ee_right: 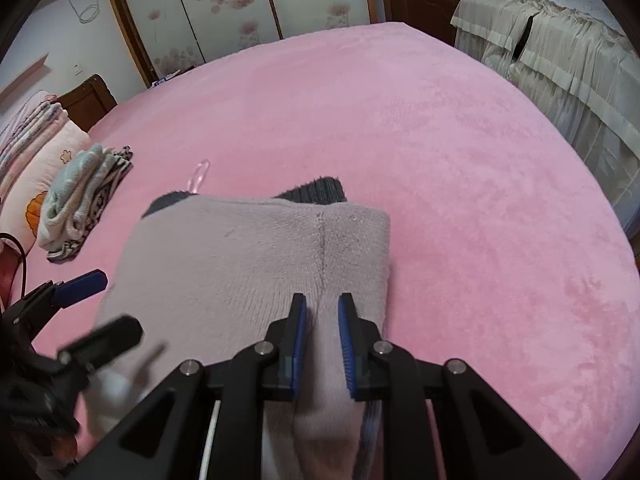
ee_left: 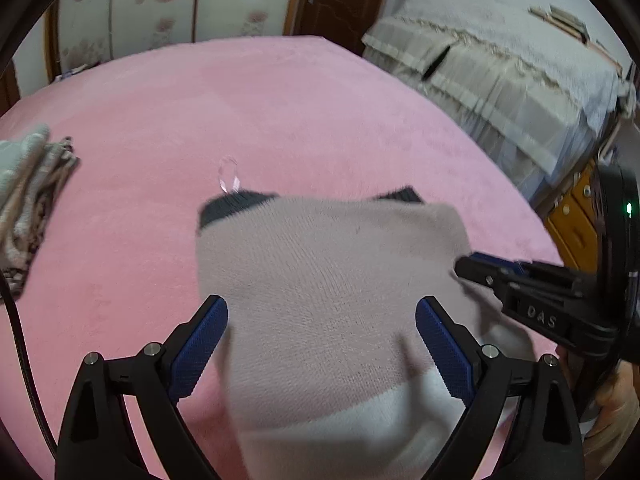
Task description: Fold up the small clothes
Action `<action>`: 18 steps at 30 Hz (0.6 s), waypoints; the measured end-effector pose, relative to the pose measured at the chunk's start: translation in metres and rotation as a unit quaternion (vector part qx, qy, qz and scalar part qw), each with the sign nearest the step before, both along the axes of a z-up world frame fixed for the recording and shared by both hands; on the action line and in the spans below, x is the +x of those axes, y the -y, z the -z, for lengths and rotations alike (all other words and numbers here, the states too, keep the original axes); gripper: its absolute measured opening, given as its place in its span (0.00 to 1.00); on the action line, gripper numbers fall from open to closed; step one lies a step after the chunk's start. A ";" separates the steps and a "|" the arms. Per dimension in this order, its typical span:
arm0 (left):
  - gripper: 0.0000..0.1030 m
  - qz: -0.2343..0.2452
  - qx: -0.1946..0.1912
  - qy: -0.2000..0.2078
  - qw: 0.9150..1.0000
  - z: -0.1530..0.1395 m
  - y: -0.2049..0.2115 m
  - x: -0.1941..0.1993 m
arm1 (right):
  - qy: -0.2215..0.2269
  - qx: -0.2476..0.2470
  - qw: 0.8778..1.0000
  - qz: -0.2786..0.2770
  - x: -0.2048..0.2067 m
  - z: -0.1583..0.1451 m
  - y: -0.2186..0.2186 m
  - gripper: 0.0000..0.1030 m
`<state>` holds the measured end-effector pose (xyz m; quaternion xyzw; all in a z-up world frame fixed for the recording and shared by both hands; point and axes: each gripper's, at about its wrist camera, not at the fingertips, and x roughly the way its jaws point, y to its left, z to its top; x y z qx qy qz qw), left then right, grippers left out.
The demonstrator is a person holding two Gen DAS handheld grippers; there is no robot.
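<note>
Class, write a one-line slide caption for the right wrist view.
Right gripper pinches a pinkish-grey knit garment on the pink bedspread.

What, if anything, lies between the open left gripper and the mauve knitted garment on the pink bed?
Nothing visible. The left gripper hangs open right over the garment, its fingers straddling the fabric; the right gripper already pinches a fold.

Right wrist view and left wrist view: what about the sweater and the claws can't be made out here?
- Sweater: near end cut off by the bottom edge and hidden by the claws' frames in both views.
- Right claw: nearly closed around a ridge of knit; pad contact unclear.
- Left claw: open over the sweater; in the right wrist view its fingers are motion-blurred.
- Folded stack: cut by the left wrist view's edge.
</note>
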<state>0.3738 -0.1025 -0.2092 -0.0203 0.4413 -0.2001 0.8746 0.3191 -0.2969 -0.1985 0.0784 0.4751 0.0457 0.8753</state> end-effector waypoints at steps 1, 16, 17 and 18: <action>0.92 -0.004 -0.004 0.010 1.000 -0.007 -0.006 -0.005 | 0.003 0.001 1.000 0.001 -0.004 -0.005 0.001 0.19; 0.97 -0.008 -0.006 0.058 0.998 -0.095 -0.046 -0.063 | 0.072 -0.040 0.996 -0.015 -0.079 -0.105 0.006 0.62; 0.99 -0.010 -0.004 0.059 0.998 -0.100 -0.048 -0.066 | 0.080 -0.049 0.995 -0.017 -0.085 -0.113 0.005 0.65; 1.00 -0.015 -0.004 0.062 0.998 -0.104 -0.050 -0.069 | 0.083 -0.053 0.995 -0.018 -0.089 -0.118 0.005 0.68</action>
